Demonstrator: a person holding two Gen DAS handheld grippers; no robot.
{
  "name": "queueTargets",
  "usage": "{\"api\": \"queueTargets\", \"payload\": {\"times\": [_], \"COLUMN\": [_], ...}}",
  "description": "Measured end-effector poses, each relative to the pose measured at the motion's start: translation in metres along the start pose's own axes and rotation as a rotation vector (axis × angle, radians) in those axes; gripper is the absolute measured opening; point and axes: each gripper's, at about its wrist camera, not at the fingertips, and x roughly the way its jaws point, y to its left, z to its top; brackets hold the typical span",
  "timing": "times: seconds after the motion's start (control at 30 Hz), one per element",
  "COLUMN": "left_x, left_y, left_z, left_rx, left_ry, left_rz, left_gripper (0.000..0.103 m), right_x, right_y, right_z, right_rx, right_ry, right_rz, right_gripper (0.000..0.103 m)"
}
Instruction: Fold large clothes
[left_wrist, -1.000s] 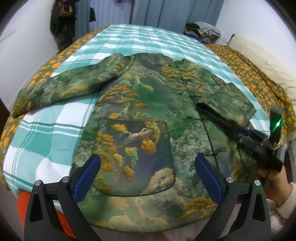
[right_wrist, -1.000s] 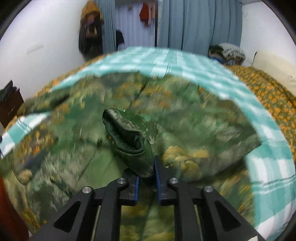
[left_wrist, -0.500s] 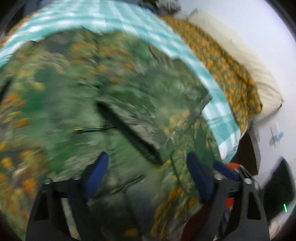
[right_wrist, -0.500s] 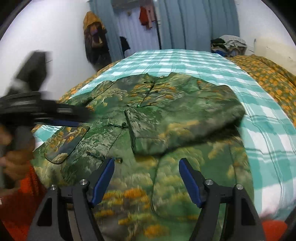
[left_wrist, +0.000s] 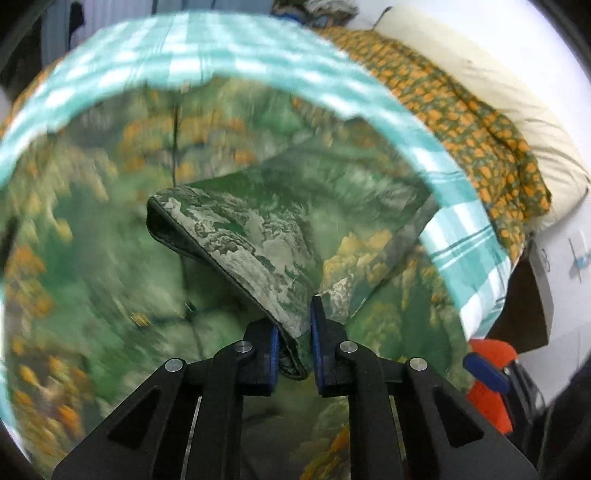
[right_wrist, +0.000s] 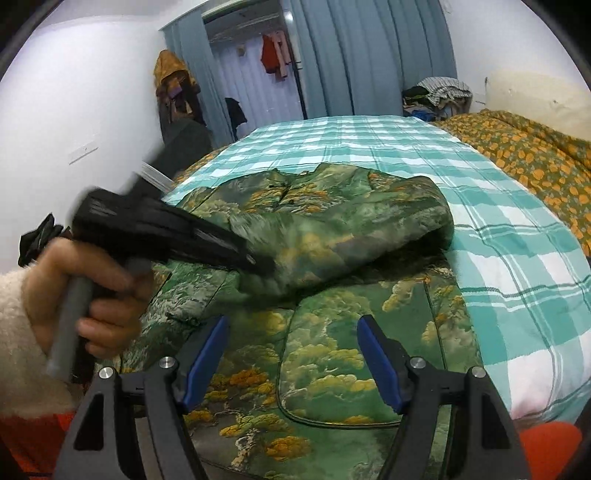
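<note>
The green printed jacket lies spread on the bed, its hem at the near edge and its collar toward the far end. One sleeve is already folded in across the chest, so the fold is, by my judgement, only at its early stage: the body is not yet doubled over, and the other sleeve is hidden behind the left tool, so I cannot tell how it lies.

The left gripper has its jaws clenched on the cuff of that folded sleeve, the cloth pinched between the blue pads. A hand in a fleecy white sleeve grips the tool's handle. The right gripper hangs over the lower front of the jacket, jaws released and wide, with nothing pinched between them.

The bed carries a teal and white checked sheet, with an orange-flowered quilt along its right side. Beyond it stand blue curtains, white walls, hanging clothes and a pile of laundry at the far end.
</note>
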Motion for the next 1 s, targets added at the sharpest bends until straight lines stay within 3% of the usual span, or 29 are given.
{"api": "queueTargets", "payload": {"times": [0.13,0.27,0.33,0.5,0.6,0.67,0.8,1.0], "left_x": [-0.018,-0.008,0.006,0.038,0.045,0.046,0.054,0.064], "left_y": [0.037,0.081,0.098,0.118,0.125,0.132,0.140,0.149], "left_z": [0.034,0.050,0.053,0.045,0.041,0.038,0.032,0.025], "left_rx": [0.046,0.012,-0.006,-0.018,-0.030,-0.034,-0.041,-0.072], "left_ry": [-0.066,-0.067,-0.050,-0.019,-0.020,-0.021,-0.019,-0.026], "left_rz": [0.059,0.079,0.094,0.102,0.091,0.089,0.081,0.062], "left_gripper": [0.013,0.013,0.013,0.014,0.015,0.017,0.019,0.022], "right_x": [-0.002,0.018,0.040,0.102,0.142,0.169,0.222,0.233], "right_y": [-0.017,-0.049,-0.072,-0.109,-0.124,-0.129,-0.136,-0.126], "right_z": [0.011,0.044,0.069,0.127,0.148,0.148,0.118,0.110], "right_rx": [0.047,0.070,0.097,0.077,0.091,0.076,0.062,0.005], "right_ry": [-0.016,0.024,0.062,0.108,0.144,0.183,0.344,0.395], "right_rz": [-0.009,-0.033,-0.022,-0.096,-0.096,-0.104,-0.132,-0.183], "right_gripper": [0.074,0.073,0.056,0.038,0.038,0.038,0.038,0.037]}}
